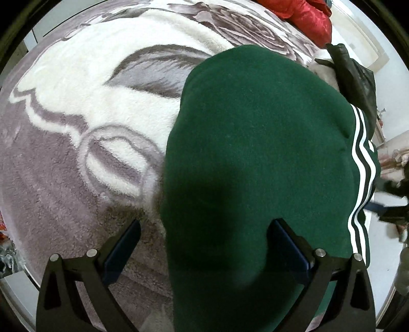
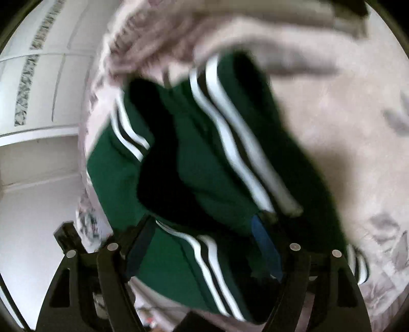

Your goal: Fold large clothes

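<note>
Tongs on the left stand released, spread wide, with the folded green garment running straight out between them and away from the camera, its long axis along the line they point; the right-hand finger sits over the cloth while the other one hangs over the fleece blanket of the bed, and whether either pad touches cannot be told. The garment's left edge lies inside the gap, so the left hand looks placed to take or press that near end. Right tongs are also released, nothing pinched, hovering close over a bunched, striped part of the same garment; that picture is blurred, so contact cannot be judged there either. The left wrist view shows the smooth folded back of the garment and its white stripes only along the right edge, where the cloth reaches the bed's side. The right wrist view shows what the other misses: loose layers and a dark fold still untidy on that side. Farther off lie a red item and a dark object.
</note>
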Motion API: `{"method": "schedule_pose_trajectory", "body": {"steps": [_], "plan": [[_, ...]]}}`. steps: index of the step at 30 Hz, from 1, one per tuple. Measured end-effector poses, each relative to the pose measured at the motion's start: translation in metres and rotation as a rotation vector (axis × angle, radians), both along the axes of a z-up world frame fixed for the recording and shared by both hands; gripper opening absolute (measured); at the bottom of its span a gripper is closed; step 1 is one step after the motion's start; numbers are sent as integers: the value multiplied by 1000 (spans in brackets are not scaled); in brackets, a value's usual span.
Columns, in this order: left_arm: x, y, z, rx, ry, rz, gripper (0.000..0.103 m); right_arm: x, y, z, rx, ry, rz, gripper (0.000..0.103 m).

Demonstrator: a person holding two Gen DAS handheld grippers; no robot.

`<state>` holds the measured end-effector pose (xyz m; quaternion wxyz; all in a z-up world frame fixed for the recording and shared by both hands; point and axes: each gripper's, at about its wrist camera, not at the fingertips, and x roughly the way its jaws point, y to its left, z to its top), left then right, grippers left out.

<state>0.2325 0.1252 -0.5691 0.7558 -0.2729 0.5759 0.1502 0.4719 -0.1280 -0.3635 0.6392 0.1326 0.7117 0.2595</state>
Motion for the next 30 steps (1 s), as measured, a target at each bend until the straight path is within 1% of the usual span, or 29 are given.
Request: {"method": "schedule_pose_trajectory", "body": {"steps": [1, 2, 4, 5, 7, 9, 10, 11, 12, 13, 14, 16, 17, 18, 19, 20, 21, 24, 27, 29, 30], "plan": [[0, 0, -1, -5, 1, 0, 103, 1, -5, 2, -5, -16, -1, 79], [1, 0, -2, -8, 1, 0, 103, 1, -12, -3, -1, -3, 0, 79], [1, 0, -3, -8, -1, 1, 103, -2, -18, -22, 40, 84, 12, 79], [1, -1, -3, -8, -1, 0, 103, -7, -20, -34, 79, 146, 33, 79], [1, -1, -4, -3, -1, -1, 103, -15, -19, -37, 167, 171, 73, 79], [-2, -1, -3, -2, -3, -1, 103, -20, -16, -36, 275, 188, 93, 79], [-3, -1, -3, -4, -4, 0, 103, -21, -16, -35, 356, 201, 96, 79], [-4, 0, -3, -6, -6, 2, 103, -20, -15, -36, 387, 197, 99, 79], [-4, 0, -4, -7, -7, 2, 103, -18, -14, -36, 382, 174, 109, 79], [-4, 0, -4, -6, -7, -2, 103, -17, -12, -38, 349, 148, 116, 79], [-3, -1, -3, -3, -6, -5, 103, -14, -6, -47, 301, 132, 121, 79], [-4, -2, -1, 11, -6, -13, 103, -12, 5, -60, 276, 132, 100, 78], [-4, -3, 0, 25, -2, -17, 103, -15, 14, -60, 244, 98, 90, 65], [-3, -3, 2, 41, -2, -17, 103, -17, 23, -58, 195, 67, 100, 49], [-4, -3, 6, 55, -9, -20, 103, -21, 31, -55, 139, 40, 101, 20], [-5, -3, 10, 67, -20, -26, 103, -27, 34, -46, 117, 35, 65, 16], [-7, -4, 13, 79, -26, -29, 103, -31, 34, -37, 126, 35, 46, 15], [-14, -4, 28, 85, -65, -38, 103, -40, 13, 8, 215, 9, -55, 14], [-19, -5, 46, 54, -127, -40, 103, -47, -18, 61, 291, -12, -121, 13], [-21, -8, 51, 31, -146, -45, 103, -54, -34, 96, 271, -60, -121, 13], [-24, -9, 54, 9, -171, -44, 103, -56, -41, 108, 254, -74, -132, 13]]}}
